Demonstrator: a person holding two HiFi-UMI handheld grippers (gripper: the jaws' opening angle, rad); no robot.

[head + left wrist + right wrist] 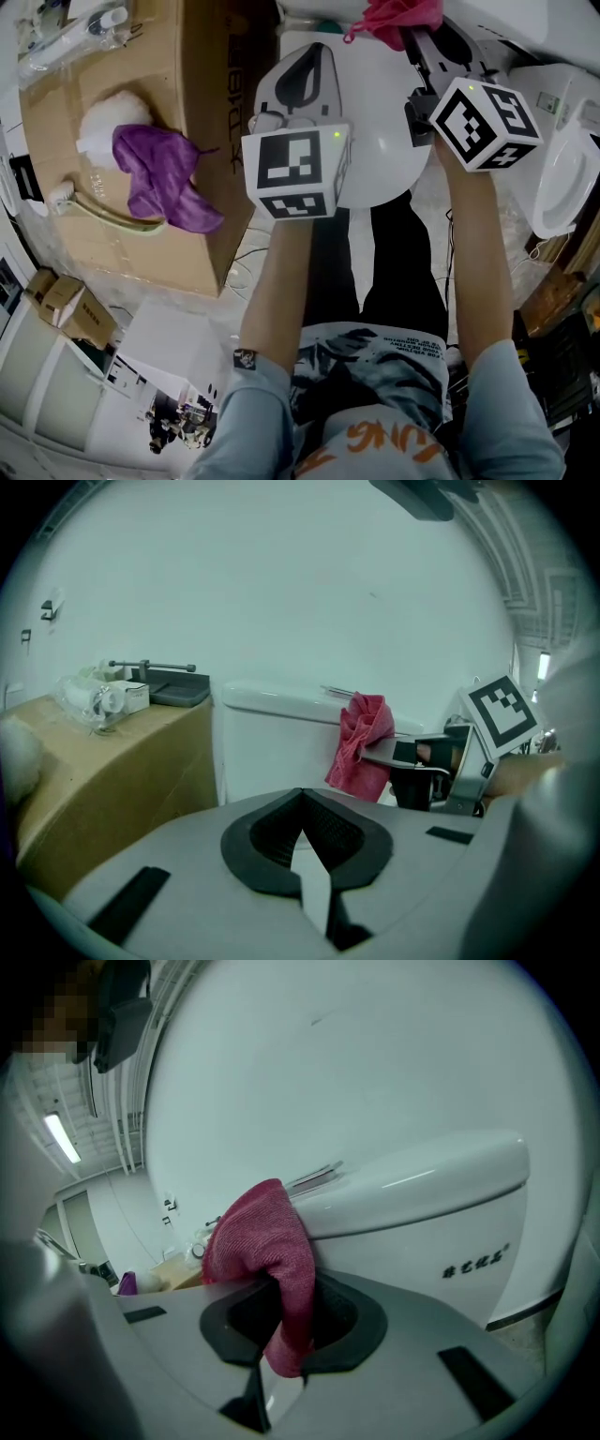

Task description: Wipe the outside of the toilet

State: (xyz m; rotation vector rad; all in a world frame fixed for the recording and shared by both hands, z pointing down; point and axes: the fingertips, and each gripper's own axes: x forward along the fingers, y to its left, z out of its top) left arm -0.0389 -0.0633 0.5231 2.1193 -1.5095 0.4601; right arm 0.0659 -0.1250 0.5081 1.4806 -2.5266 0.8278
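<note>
My right claw (413, 39) is pinching a crimson microfibre cloth (398, 17). In the right gripper view the cloth (265, 1241) bunches up above the pads at twelve o'clock, and a tail of it hangs down between the jaws, which grip it tight. Just past the cloth, from twelve to three o'clock, is the cistern of the white ceramic toilet (427, 1199). The cloth is at its front edge, though I cannot tell whether it touches.

My left claw (307, 67) is pressed together at the tips with nothing between them. It hovers over the toilet's closed white lid (380, 131). From the left gripper view the cistern (267, 747) stands at twelve o'clock of that claw (301, 803). My other claw and the cloth (361, 747) are at two o'clock.

In the head view, a brown cardboard box (208, 103) stands at nine o'clock of my left claw. A crumpled purple cloth (161, 176) lies on it.
</note>
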